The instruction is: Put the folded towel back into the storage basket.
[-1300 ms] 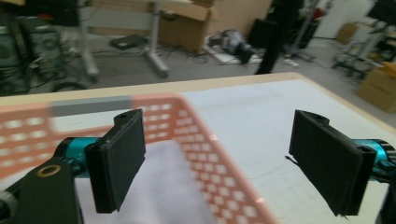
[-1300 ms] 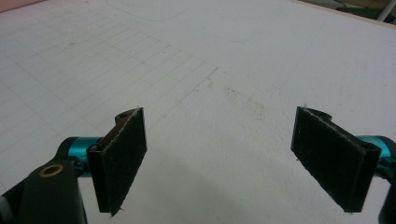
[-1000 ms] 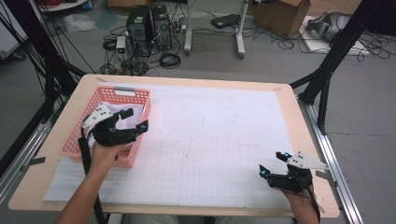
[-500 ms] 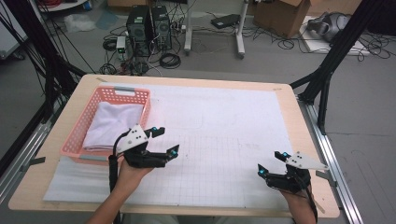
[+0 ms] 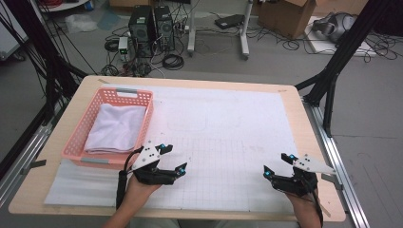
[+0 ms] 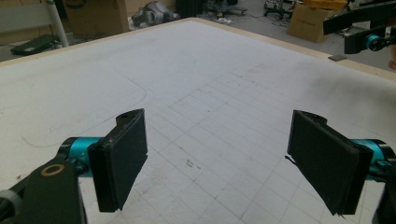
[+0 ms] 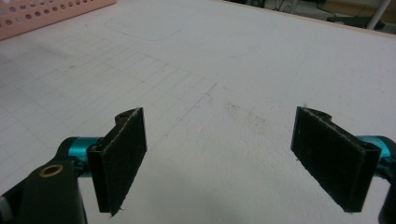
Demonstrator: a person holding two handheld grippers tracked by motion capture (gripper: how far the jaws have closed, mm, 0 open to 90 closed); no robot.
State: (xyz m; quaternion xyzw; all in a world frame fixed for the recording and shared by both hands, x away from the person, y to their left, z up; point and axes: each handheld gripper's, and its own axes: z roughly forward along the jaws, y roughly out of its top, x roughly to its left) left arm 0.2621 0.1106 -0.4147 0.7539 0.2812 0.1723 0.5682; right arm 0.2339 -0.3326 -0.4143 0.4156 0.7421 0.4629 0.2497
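A pink plastic basket (image 5: 78,129) stands on the left of the table with a folded white cloth (image 5: 117,128) lying inside it. My left gripper (image 5: 172,158) is open near the front edge, just right of the basket's near corner, with nothing between its jaws (image 6: 218,158). My right gripper (image 5: 277,164) is open at the front right of the table, its jaws wide apart and empty (image 7: 219,158). The other gripper (image 6: 369,32) appears far off in the left gripper view. A corner of the basket (image 7: 42,11) shows in the right gripper view.
A white gridded mat (image 5: 228,128) covers most of the wooden table (image 5: 304,118). Beyond the far edge the floor holds computer towers (image 5: 152,21), cables and cardboard boxes (image 5: 285,12). Black frame legs stand at both sides.
My left gripper has drawn back out of the basket toward the front edge and to the right, leaving the cloth in it. The right gripper has stayed put.
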